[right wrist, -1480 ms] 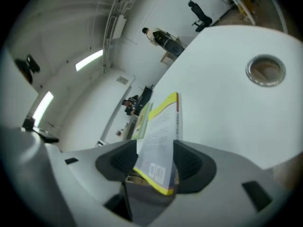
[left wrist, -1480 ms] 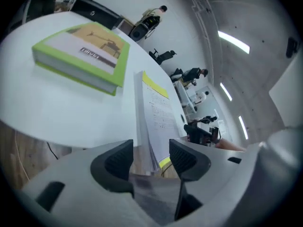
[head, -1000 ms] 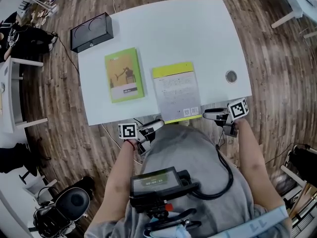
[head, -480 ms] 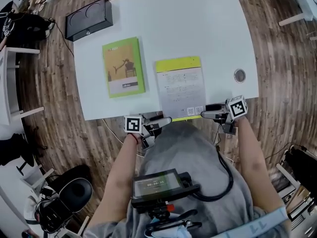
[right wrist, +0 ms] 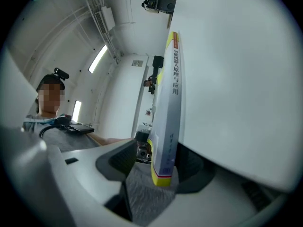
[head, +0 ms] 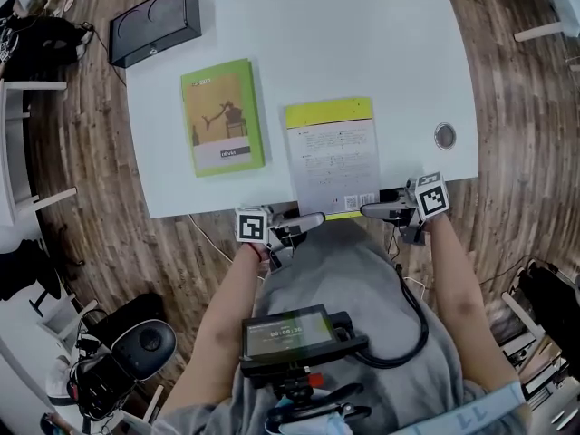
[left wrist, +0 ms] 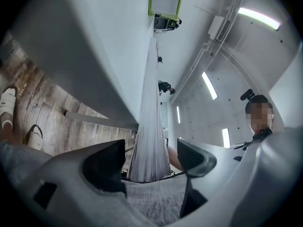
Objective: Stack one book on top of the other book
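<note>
Two books lie on the white table (head: 362, 34). The green book (head: 222, 116) rests flat at the left. A white book with a yellow band (head: 332, 155) sticks out over the near table edge. My left gripper (head: 313, 219) is at its near left corner, open, with the page edge (left wrist: 149, 126) between the jaws and a gap on both sides. My right gripper (head: 370, 209) is at the near right corner, where the printed spine (right wrist: 168, 117) stands between its open jaws, with a gap on one side.
A black box (head: 154, 24) sits at the table's far left corner. A round cable grommet (head: 445, 136) is set in the table right of the white book. Wooden floor surrounds the table. A device with a screen (head: 294, 333) hangs at the person's chest.
The left gripper has moved right, up to the white book's near left corner. The right gripper has edged left onto the near right corner. Both books lie where they were.
</note>
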